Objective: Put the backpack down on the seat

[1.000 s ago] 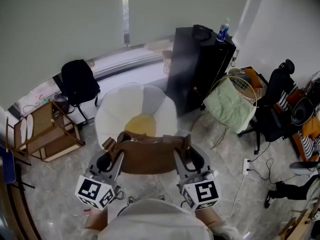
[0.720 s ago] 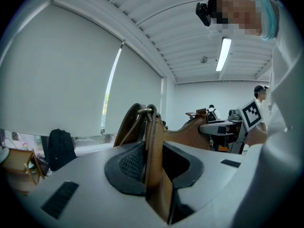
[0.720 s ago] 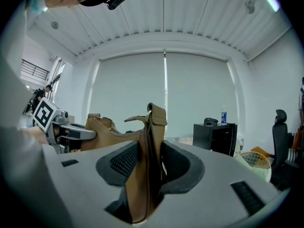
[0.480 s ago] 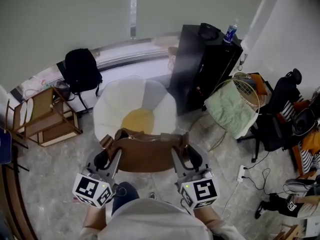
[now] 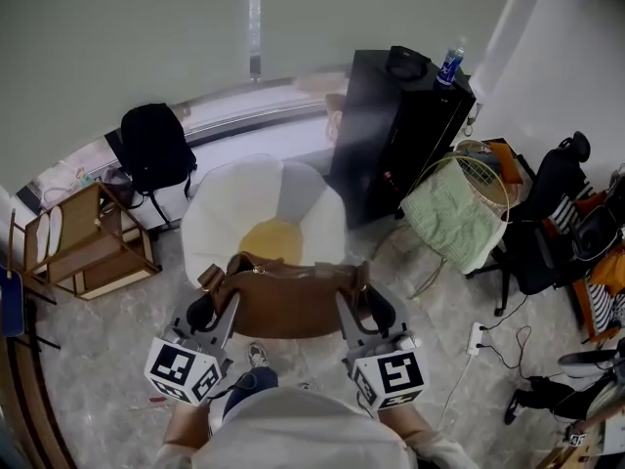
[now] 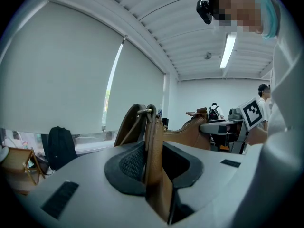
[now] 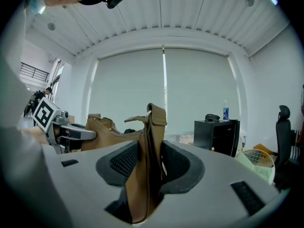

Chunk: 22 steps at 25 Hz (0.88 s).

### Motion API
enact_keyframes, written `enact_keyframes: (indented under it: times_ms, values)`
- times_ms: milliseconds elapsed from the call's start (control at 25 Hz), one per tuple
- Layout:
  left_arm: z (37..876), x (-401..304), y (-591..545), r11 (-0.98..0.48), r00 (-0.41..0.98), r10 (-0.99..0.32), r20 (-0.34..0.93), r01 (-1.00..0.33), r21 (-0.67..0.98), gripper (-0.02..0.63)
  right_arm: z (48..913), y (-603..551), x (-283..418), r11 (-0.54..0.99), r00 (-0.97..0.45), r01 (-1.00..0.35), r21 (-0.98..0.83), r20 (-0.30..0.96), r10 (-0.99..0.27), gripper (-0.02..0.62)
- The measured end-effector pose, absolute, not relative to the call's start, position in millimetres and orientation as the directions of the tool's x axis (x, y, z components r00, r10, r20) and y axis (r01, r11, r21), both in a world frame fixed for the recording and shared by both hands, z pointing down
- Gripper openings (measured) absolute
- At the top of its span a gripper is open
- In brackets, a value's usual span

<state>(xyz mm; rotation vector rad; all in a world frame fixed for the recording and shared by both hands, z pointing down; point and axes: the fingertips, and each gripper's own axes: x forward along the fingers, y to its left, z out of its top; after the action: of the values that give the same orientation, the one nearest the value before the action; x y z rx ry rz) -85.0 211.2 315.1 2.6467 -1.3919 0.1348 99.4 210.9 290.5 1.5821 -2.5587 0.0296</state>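
— Backpack (image 5: 293, 301) where?
— Up off the floor, brown leather, slung level between both grippers. Hanging at the near edge of the round white seat (image 5: 229, 213), not lying on it.
— Around it?
— Tall black cabinet (image 5: 395, 135) just right of the seat, bottle (image 5: 449, 63) on top. Black bag (image 5: 154, 149) behind on the left, by the window. Wooden rack (image 5: 93, 247) near that. Wire basket (image 5: 479, 169) draped with green cloth (image 5: 444, 213) further right, then an office chair (image 5: 547, 213).
— Grip?
— Left gripper (image 5: 202, 313) pinching the left strap (image 6: 153, 146), pads tight against the leather, only narrowly parted. Right gripper (image 5: 373, 311) clamped on the right strap (image 7: 149, 165), pressed from both sides, set a little wider.
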Motion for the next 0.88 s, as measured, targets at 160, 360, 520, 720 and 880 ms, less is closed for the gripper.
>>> enact_keyframes:
  times_ms: [160, 360, 520, 720, 880]
  values:
    - [312, -99, 183, -0.595, 0.601, -0.786, 0.142, -0.799, 0.089, 0.104, 286, 190, 85, 0.411, -0.402, -0.910, 0.056, 0.121, -0.908, 0.173]
    - [305, -128, 147, -0.622, 0.626, -0.768, 0.135, -0.779, 0.075, 0.104, 283, 162, 56, 0.379, -0.372, -0.924, 0.056, 0.109, -0.922, 0.173]
    - [305, -144, 123, -0.647, 0.650, -0.747, 0.136, -0.759, 0.077, 0.104, 283, 144, 39, 0.349, -0.342, -0.936, 0.050, 0.114, -0.933, 0.173]
    - [311, -161, 102, -0.673, 0.676, -0.724, 0.138, -0.736, 0.079, 0.104, 291, 127, 22, 0.314, -0.308, -0.948, 0.039, 0.122, -0.944, 0.173]
    - [318, -168, 89, -0.681, 0.685, -0.713, 0.150, -0.727, 0.088, 0.104, 296, 116, 15, 0.303, -0.297, -0.952, 0.027, 0.138, -0.945, 0.173]
